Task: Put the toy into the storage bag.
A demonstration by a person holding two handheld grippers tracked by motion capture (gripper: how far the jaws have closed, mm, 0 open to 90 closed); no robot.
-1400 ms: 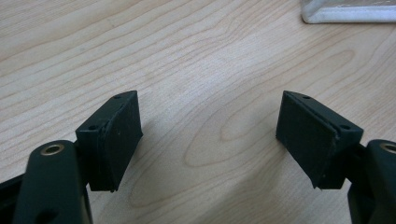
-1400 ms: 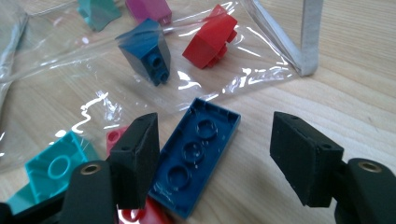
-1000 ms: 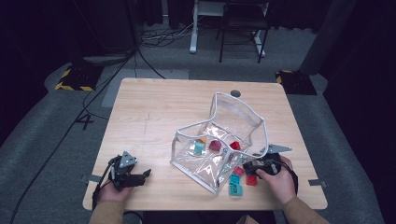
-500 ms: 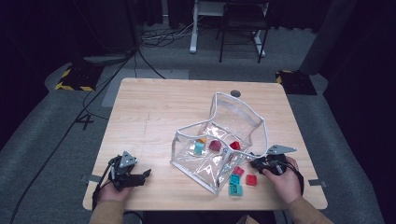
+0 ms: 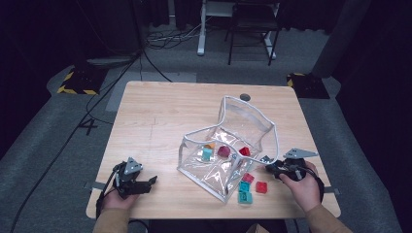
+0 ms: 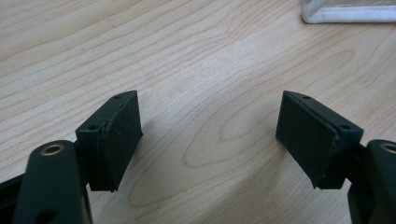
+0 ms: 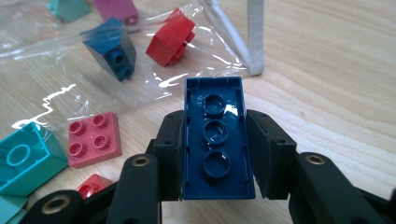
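In the right gripper view, the near end of the dark blue plastic building brick [image 7: 215, 140] is hidden behind the black tongs, and the teal hollow brick [image 7: 25, 156] is cut off by the left edge. In the high view the held brick is too small to make out. In the left gripper view, the clear plastic pouch with white piping [image 6: 348, 11] is cut off at the far right corner.

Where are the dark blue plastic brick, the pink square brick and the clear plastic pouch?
Dark blue plastic brick [image 7: 215, 140]: right gripper view, hollow underside.
Pink square brick [image 7: 93, 138]: right gripper view, studded top.
Clear plastic pouch [image 5: 248, 110]: high view, white-trimmed back rim.
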